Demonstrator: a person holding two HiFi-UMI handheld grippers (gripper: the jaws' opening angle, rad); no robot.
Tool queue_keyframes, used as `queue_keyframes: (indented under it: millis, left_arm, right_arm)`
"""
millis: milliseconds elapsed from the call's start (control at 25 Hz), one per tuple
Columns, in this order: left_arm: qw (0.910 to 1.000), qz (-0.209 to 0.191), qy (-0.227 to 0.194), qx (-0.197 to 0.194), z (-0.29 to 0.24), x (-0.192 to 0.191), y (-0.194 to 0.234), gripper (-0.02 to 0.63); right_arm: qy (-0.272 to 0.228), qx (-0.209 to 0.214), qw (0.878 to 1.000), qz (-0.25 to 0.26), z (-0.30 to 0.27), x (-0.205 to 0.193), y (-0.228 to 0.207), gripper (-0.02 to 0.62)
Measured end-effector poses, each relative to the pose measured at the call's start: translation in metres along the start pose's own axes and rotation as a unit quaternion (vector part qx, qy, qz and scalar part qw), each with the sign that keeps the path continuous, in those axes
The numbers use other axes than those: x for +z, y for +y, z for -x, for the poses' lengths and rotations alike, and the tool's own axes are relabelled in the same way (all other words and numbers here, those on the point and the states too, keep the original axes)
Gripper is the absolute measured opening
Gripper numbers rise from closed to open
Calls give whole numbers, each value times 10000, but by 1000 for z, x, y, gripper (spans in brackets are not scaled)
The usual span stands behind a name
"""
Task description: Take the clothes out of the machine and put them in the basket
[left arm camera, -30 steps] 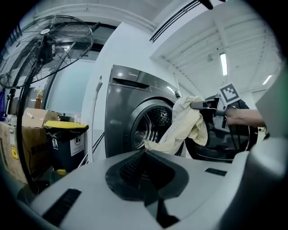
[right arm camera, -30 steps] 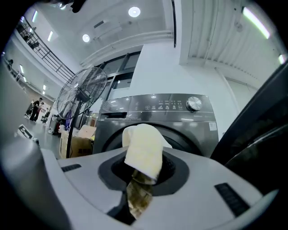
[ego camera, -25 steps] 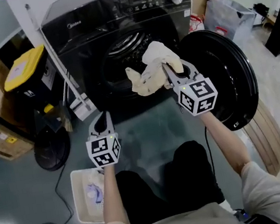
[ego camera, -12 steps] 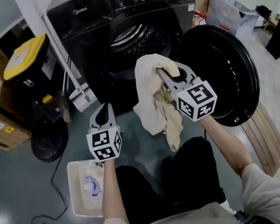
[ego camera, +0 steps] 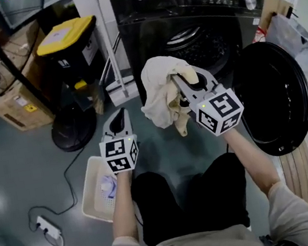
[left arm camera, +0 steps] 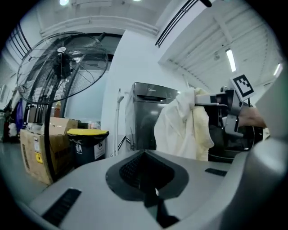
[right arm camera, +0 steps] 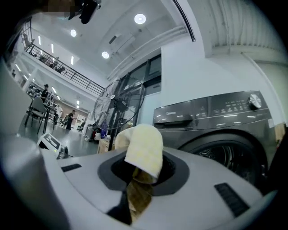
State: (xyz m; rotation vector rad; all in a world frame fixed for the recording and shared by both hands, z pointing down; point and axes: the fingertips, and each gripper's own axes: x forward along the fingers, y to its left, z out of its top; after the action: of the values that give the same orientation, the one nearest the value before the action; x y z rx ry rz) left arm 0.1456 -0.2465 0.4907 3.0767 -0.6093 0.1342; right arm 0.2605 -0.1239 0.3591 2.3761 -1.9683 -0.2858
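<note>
My right gripper [ego camera: 183,82] is shut on a cream cloth [ego camera: 163,94] that hangs bunched from its jaws in front of the black washing machine [ego camera: 182,5]. The machine's drum opening [ego camera: 200,45] is dark, and its round door [ego camera: 278,100] stands open to the right. In the right gripper view the cloth [right arm camera: 143,150] drapes over and between the jaws. My left gripper [ego camera: 119,115] is lower left with its jaws together and nothing in them; its view shows the cloth [left arm camera: 180,130] to the right. The white basket [ego camera: 91,193] sits on the floor under the left arm, with a pale item inside.
A black bin with a yellow lid [ego camera: 69,43], a cardboard box [ego camera: 16,95] and a standing fan's round base [ego camera: 73,126] are at the left. A white mop handle [ego camera: 109,51] leans by the machine. A power strip [ego camera: 46,226] and cable lie near the basket.
The right gripper has drawn the cloth out from the drum opening, and it now hangs free in front of the machine. Both grippers have shifted left, away from the door.
</note>
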Motion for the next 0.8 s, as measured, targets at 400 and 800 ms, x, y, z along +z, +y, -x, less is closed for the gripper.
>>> queue_keyframes:
  millis: [400,800]
  left_arm:
    - [9901,185,141,1384,102,-23,116,18]
    - [9647,185,358,2601,217,-41,186,18]
  right_arm:
    - [-162,1687,9850,-337,-90,18,157,89]
    - [-343,3336,9385,-825,-92,21,323,88]
